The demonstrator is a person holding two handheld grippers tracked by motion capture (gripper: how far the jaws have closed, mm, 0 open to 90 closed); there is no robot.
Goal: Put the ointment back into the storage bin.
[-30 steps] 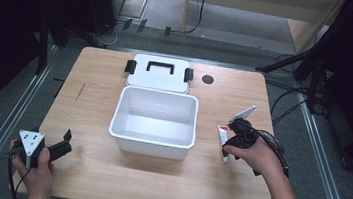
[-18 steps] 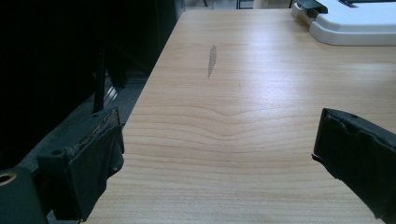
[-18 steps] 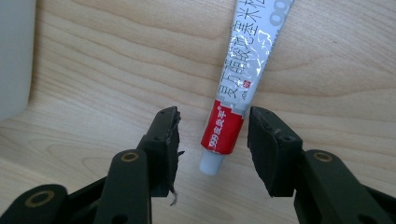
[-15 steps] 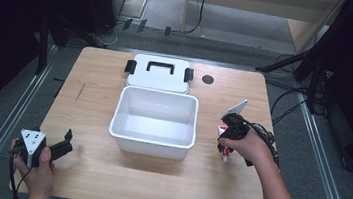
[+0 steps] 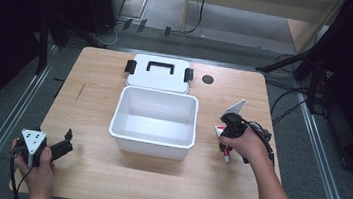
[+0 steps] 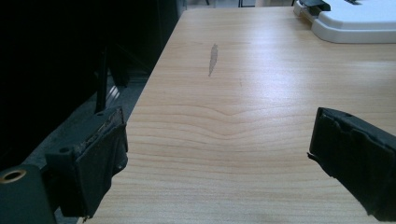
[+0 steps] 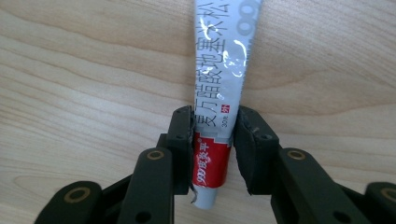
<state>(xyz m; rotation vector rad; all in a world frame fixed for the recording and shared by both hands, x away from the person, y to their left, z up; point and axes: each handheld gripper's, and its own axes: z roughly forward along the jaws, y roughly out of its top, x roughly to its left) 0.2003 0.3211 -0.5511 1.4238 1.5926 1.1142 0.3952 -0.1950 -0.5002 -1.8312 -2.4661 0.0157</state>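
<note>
The right claw [image 7: 212, 154] has just squeezed shut on the tube [image 7: 219, 93], which lies on the wooden surface [image 5: 154, 187] right of the white box [image 5: 154, 122]. The left claw [image 6: 215, 158] sits wide open, holding nothing.

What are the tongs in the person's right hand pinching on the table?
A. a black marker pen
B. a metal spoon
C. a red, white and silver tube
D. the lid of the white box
C: in the right gripper view the right tongs have both pads pressed on the sides of a tube with a red band and a printed silver body, lying on the wooden table.
</note>
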